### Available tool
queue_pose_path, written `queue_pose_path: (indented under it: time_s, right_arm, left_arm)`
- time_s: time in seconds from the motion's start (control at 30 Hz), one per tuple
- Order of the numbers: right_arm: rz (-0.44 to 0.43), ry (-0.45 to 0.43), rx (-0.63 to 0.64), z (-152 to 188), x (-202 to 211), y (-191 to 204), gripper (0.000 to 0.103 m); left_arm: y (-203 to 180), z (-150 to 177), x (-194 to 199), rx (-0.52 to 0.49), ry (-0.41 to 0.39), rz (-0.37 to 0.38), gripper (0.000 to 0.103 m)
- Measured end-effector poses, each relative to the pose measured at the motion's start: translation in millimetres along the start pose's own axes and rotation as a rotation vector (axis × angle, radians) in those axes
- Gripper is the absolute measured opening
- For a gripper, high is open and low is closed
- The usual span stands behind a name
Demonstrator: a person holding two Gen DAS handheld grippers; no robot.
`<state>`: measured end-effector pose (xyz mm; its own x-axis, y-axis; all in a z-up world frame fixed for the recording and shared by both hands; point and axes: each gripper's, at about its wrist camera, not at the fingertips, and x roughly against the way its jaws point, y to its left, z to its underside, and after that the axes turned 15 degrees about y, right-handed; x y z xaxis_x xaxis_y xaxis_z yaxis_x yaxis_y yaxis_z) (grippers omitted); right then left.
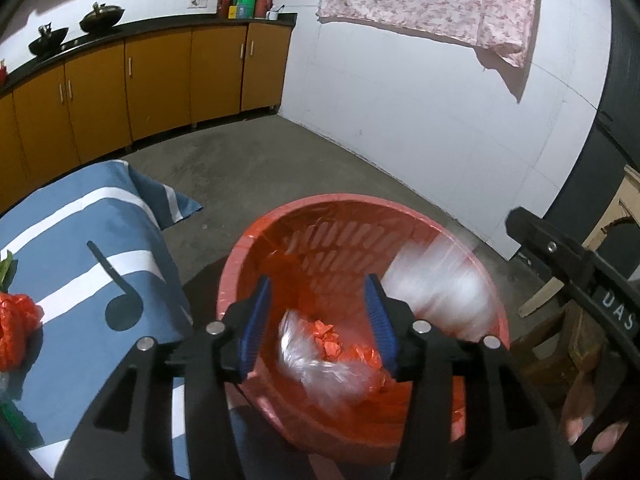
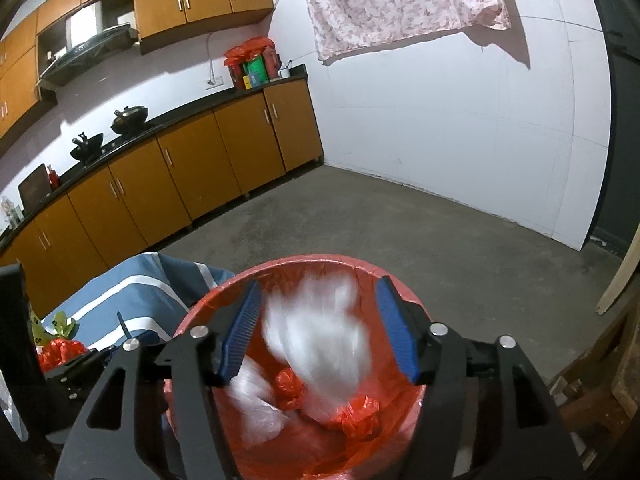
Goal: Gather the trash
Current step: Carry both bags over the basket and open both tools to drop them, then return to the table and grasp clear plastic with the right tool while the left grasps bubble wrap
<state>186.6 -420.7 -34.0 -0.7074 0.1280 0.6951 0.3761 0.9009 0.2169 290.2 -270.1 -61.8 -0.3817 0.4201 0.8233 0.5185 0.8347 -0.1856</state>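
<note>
Grey concrete floor (image 2: 400, 216) runs back to orange base cabinets (image 2: 192, 168) under a dark counter, with a pink floral cloth (image 1: 436, 4) hanging on the white wall. Close below both cameras sits a red slatted basket (image 1: 304, 216) lined with a red bag, just beside a table under a blue-and-white striped cloth (image 1: 80, 248). Its near rim is hidden behind the gripper bodies. Over it, the left gripper (image 1: 318, 320) is spread wide, nothing between its blue pads. The right gripper (image 2: 320, 328) is also spread, and a white plastic bag (image 2: 320, 344), smeared by blur, lies between its pads above the basket; whether it touches either pad cannot be told. Inside the basket lie crumpled red bags (image 2: 360, 420) and a clear bag (image 1: 316, 364). On the table's left edge, a red bag (image 1: 16, 328) is cut off by the frame
</note>
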Motion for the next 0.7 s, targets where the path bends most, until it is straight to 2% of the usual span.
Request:
queue_pose_path:
  time_s: [0.1,0.27,0.4,0.53,0.7]
  right_arm:
    - [0.016,-0.011,-0.01,3,6,-2,0.07]
    - [0.061,-0.052,0.004,10,21,1,0.09]
    - [0.075,-0.072,0.039,19,31,12,0.098]
    - [0.063,-0.081,0.102,29,41,36,0.101]
    - [0.002,-0.095,0.2,44,54,76,0.101]
  left_arm:
    - [8,2,6,0.026,-0.006,-0.005,0.051]
    - [17,14,33,0.049,-0.062,-0.052,0.072]
    - [29,28,58,0.072,-0.099,-0.085,0.083]
    - [40,46,89,0.082,-0.152,-0.141,0.09]
    - [65,80,142,0.106,-0.245,-0.278,0.095]
